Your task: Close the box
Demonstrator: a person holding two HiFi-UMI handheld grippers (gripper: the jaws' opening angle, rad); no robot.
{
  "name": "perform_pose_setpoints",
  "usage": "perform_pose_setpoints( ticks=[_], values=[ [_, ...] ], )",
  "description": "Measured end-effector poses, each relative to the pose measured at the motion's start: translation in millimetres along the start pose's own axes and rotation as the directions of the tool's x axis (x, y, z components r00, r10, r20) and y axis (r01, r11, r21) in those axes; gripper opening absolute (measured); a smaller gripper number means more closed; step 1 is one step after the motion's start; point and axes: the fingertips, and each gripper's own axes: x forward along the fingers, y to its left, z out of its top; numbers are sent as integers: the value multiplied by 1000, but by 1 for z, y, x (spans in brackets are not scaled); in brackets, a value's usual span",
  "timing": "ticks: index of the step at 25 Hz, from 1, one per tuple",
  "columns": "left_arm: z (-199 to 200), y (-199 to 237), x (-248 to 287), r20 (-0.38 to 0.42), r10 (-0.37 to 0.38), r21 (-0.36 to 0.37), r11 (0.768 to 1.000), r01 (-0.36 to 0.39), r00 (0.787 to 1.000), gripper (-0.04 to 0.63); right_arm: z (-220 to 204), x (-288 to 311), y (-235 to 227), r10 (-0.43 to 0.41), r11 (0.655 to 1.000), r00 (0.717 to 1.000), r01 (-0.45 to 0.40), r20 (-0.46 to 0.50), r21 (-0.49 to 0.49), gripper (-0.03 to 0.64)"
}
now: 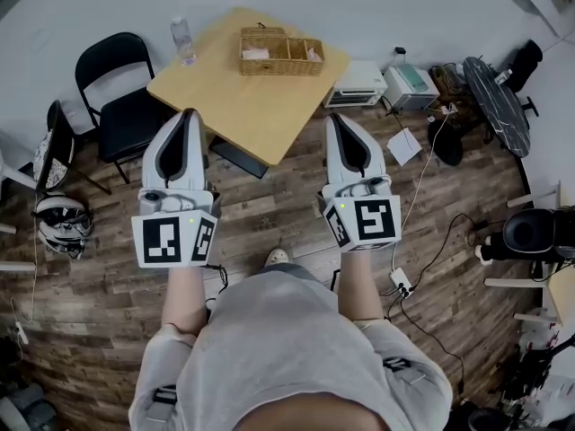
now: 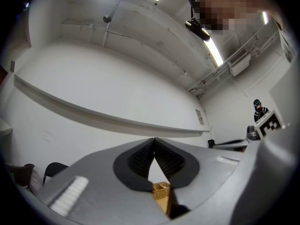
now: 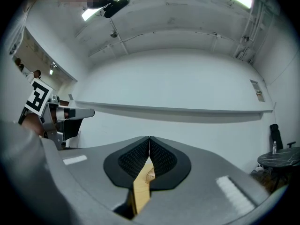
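Grey-shirted person (image 1: pixel 287 348) holds left gripper (image 1: pixel 189 113) and right gripper (image 1: pixel 335 118), jaws pressed together, facing wicker box (image 1: pixel 280 52).

Table (image 1: pixel 241 99): near half bare, open to approach from the front edge up to the basket (image 1: pixel 280 52) at the far side. Bottle (image 1: pixel 183 41) stands at the far left corner, well apart from the basket. Chair (image 1: pixel 124 106) flanks the left edge. A small oven (image 1: pixel 356 83) on the floor flanks the right.
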Motion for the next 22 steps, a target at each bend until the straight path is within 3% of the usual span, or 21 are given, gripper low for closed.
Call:
perform_pose_setpoints(
  ticks=[10, 22],
  values=[
    [-11, -24, 34, 6, 11, 18, 1000, -11, 1000, 58, -11, 18, -41, 18, 1000, 1000, -19, 21, 25, 5],
    [-27, -9, 81, 11, 21, 26, 999, -21, 1000, 58, -24, 64, -62, 29, 999, 999, -30, 19, 25, 5]
  ],
)
